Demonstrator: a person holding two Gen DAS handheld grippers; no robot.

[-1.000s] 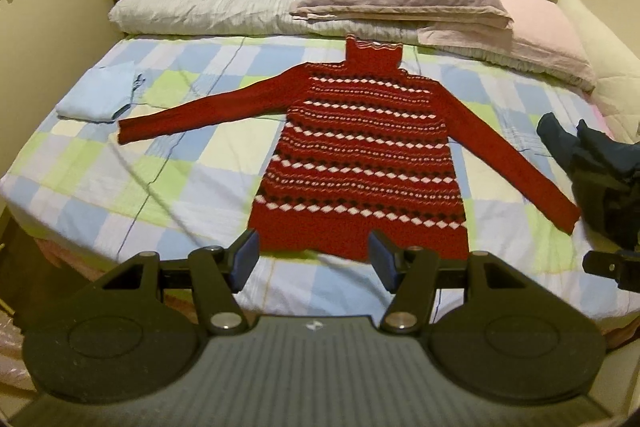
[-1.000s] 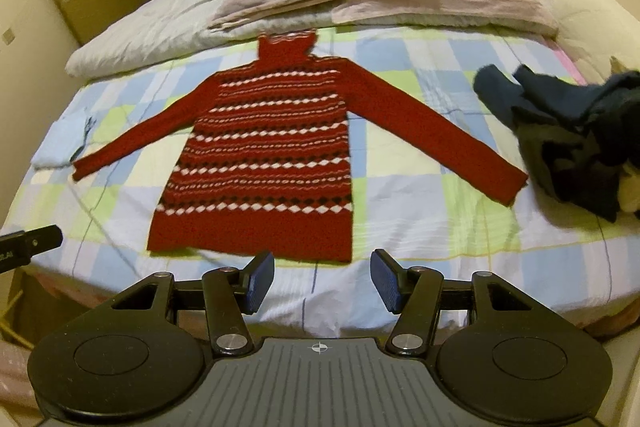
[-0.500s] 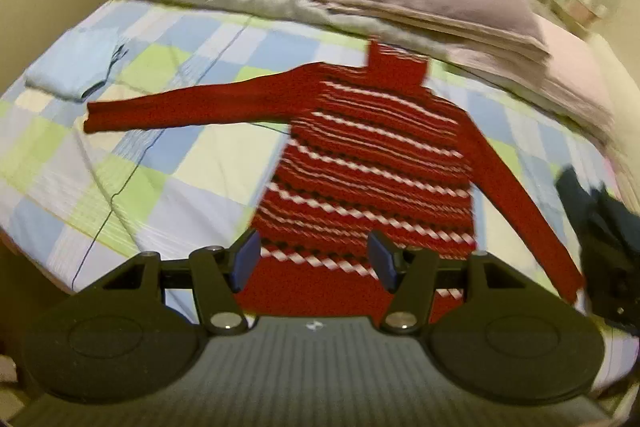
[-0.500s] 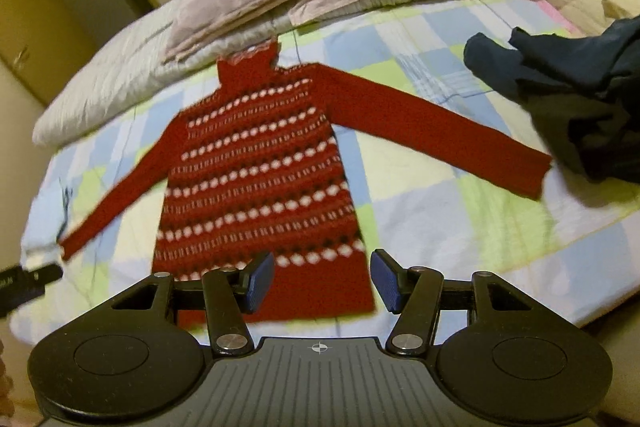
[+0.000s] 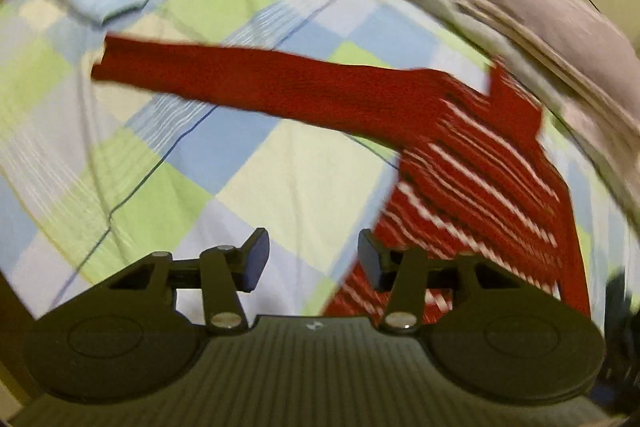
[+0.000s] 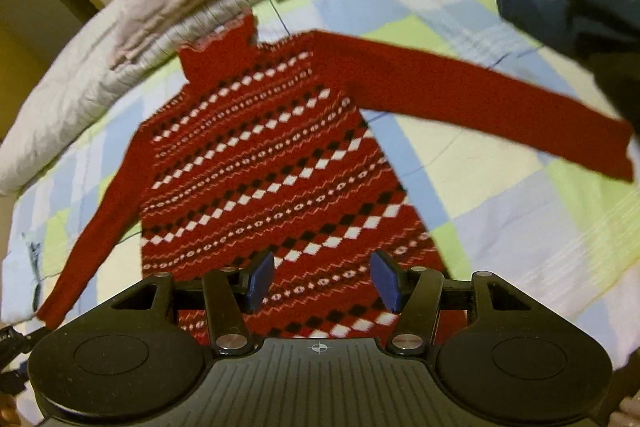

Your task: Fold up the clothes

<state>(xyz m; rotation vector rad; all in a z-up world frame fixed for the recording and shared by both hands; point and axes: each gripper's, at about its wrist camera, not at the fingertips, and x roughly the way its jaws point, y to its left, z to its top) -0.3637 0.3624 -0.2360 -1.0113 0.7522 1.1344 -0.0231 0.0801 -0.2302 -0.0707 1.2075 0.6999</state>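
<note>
On the checked bedspread (image 6: pixel 500 195) the red patterned sweater (image 6: pixel 260 163) lies flat, both sleeves spread, so no fold is made yet. The left gripper (image 5: pixel 313 259) is closing on nothing; the right gripper (image 6: pixel 322 281) gapes empty above the hem.

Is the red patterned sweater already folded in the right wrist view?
No: the red patterned sweater lies flat on the checked bedsheet with both sleeves spread out to the sides.
</note>
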